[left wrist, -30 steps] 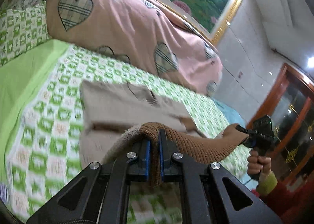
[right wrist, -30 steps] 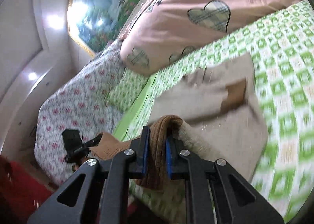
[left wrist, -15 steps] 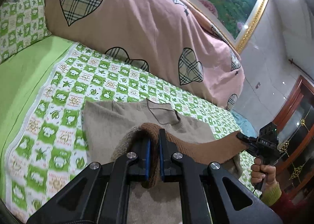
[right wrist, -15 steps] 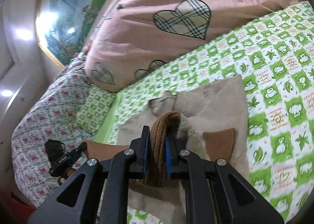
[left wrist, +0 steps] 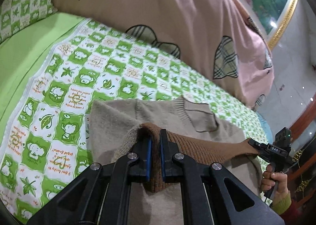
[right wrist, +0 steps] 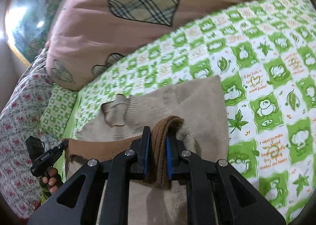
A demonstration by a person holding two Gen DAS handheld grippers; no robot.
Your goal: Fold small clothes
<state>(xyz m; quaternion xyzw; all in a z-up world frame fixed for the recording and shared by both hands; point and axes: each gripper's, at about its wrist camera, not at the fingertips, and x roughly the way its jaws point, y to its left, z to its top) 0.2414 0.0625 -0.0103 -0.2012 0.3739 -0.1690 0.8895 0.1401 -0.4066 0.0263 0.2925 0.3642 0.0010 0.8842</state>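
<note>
1. The bed, under its green-and-white checked sheet, fills more of both views than a second ago, and the pink heart-patterned quilt at 12 o'clock looms closer. Both wrists have swung in toward the bed and tipped lower.

2. The beige sweater lies flat on the sheet, its ribbed collar toward 1 o'clock in the left view. A second ago it was a blur further off. Now it sits sharp just ahead of the fingers.

3. The brown ribbed hem is lifted off the bed and stretched between the two tools, doubling back over the sweater's body. It has travelled from the near edge toward the collar, so I judge the bottom-to-top fold is roughly halfway over and not yet laid down.

4. The left gripper has its fingers pinching one corner of that hem, with brown knit bunched between the blue pads.

5. The right gripper pinches the other corner, a thick wad of knit standing between its fingers. In the left view it shows at 4 o'clock.

6. The grip is unchanged on both sides; lowering and releasing remain.
</note>
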